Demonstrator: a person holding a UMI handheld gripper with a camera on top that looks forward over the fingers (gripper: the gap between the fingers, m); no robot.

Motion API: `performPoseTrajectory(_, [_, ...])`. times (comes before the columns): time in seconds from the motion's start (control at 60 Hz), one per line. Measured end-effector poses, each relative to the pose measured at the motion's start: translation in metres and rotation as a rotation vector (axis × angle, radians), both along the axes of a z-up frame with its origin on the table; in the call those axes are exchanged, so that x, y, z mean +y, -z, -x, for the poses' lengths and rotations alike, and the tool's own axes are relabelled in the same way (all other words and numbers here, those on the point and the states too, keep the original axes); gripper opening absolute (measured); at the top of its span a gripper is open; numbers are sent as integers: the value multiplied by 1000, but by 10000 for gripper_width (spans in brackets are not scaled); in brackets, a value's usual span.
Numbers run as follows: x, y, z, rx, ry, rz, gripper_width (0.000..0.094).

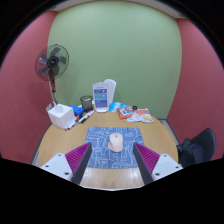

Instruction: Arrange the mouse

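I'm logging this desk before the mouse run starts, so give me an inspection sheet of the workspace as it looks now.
Surface: round wooden table, with a blue mouse mat near the gripper.
Job's things: mouse resting on the mat, just ahead of the fingers.
Clutter: white box, dark cup, blue-and-white carton, white jug, magazines at the far side.
Grippers: gripper open, fingers apart, holding nothing.
Cables: nothing seen.
Surroundings: standing fan, green wall with red walls either side, black chair.
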State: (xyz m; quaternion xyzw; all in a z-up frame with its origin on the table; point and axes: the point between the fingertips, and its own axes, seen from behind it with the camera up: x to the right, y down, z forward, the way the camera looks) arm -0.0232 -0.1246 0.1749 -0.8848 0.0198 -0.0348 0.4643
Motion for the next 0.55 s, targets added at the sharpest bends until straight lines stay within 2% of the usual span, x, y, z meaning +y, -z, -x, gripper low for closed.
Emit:
performPoseTrajectory(0.317, [-120, -46, 22, -51, 38, -25, 839])
performPoseTrajectory(0.55, [-147, -55, 27, -54, 38, -31, 841])
